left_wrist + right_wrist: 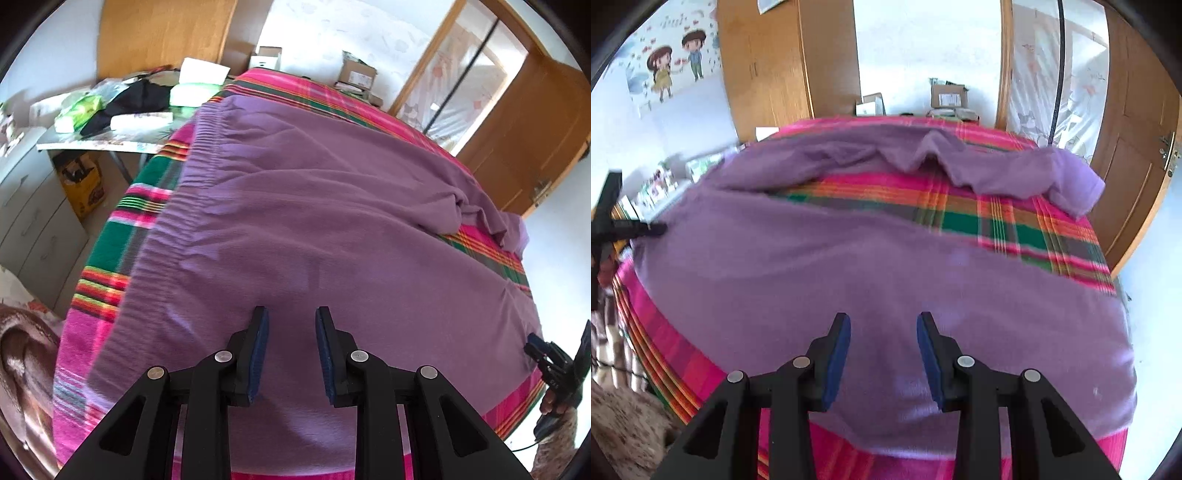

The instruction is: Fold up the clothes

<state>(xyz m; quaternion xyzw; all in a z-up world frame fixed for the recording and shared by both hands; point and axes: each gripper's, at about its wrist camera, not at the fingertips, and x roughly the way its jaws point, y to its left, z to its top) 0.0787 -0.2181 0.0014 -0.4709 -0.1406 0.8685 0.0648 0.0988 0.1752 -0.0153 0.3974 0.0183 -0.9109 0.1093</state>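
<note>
Across the plaid blanket on the bed lie the purple trousers, spread mostly flat. Their gathered waistband runs along the bed's left edge and the long axis stretches rightward, with the far leg rumpled toward the right corner. My left gripper hovers over the near leg close to the waist, fingers apart and holding nothing. My right gripper hangs over the same leg further toward its hem, likewise parted and empty, so it is nearer the cuffs.
</note>
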